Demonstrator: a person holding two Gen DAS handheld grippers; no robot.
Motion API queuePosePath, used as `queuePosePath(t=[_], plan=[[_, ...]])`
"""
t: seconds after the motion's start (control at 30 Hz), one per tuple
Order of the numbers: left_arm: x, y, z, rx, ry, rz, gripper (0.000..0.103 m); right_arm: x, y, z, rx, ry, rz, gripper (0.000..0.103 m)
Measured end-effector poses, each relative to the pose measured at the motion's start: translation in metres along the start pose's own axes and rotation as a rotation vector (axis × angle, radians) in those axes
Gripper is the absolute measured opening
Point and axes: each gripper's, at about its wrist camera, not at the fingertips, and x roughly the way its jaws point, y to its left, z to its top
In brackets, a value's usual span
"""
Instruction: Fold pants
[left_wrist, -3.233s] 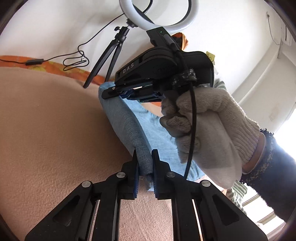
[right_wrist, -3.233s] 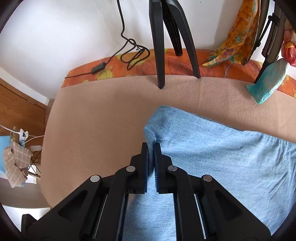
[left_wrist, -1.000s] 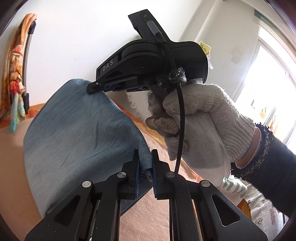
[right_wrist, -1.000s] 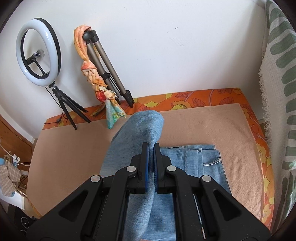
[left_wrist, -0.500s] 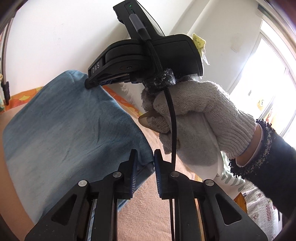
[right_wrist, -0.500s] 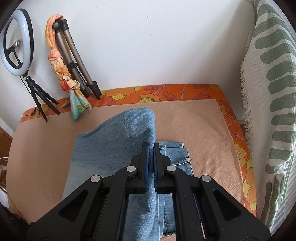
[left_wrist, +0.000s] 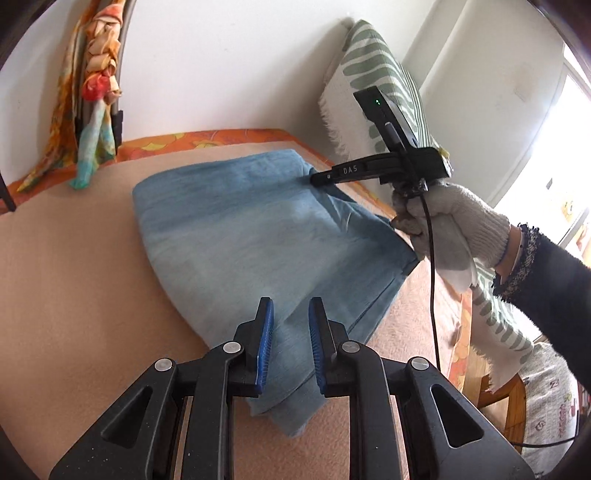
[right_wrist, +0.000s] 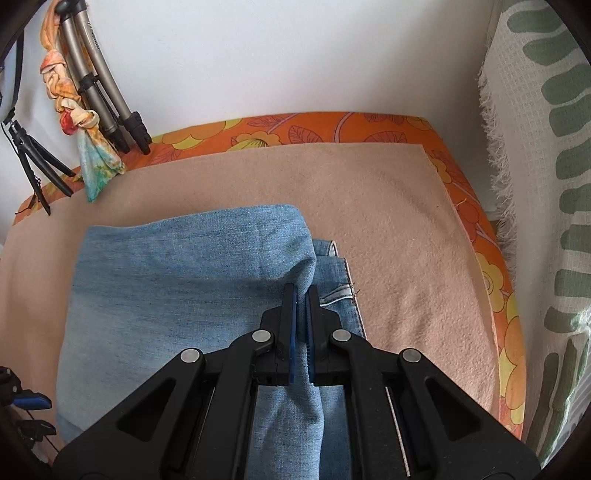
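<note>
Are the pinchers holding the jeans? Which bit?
The right gripper is shut on the jeans, pinching the corner of the folded-over layer. The left gripper is open and holds nothing.

light blue pants (left_wrist: 236, 225), peach blanket (right_wrist: 388, 206)

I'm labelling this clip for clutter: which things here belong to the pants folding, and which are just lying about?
Part of the job:
jeans
left claw, open
right claw, shut on the denim
peach blanket beneath

Just lying about:
grey tripod
tied scarf
black tripod
green patterned throw
</note>
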Motion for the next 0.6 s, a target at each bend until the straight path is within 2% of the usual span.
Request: queuePosePath(t=[0.1, 0.17, 0.27, 0.33, 0.43, 0.53, 0.6], plan=[[0.008, -0.02, -0.01, 0.05, 0.026, 0.018, 0.018, 0.01, -0.012, -0.002, 0.029, 0.038, 0.01, 0.005], [0.009, -0.023, -0.016, 0.07, 0.031, 0.02, 0.019, 0.004, -0.022, -0.001, 0.083, 0.019, 0.015, 0.014], [0.013, -0.025, -0.023, 0.091, 0.046, 0.015, 0.02, -0.011, -0.028, 0.0, 0.095, -0.024, -0.006, 0.025], [0.014, -0.032, -0.029, 0.129, 0.055, 0.031, 0.02, -0.022, -0.028, -0.002, 0.105, -0.035, 0.01, 0.032], [0.008, -0.028, -0.032, 0.101, 0.041, 0.022, 0.023, -0.045, -0.021, -0.014, 0.105, -0.067, 0.06, 0.043], [-0.001, -0.025, -0.033, 0.062, 0.015, 0.003, 0.023, -0.065, -0.014, -0.042, 0.116, -0.081, 0.145, 0.044], [-0.005, -0.03, -0.037, 0.105, 0.02, 0.009, 0.026, -0.074, -0.008, -0.065, 0.104, -0.084, 0.187, 0.044]])
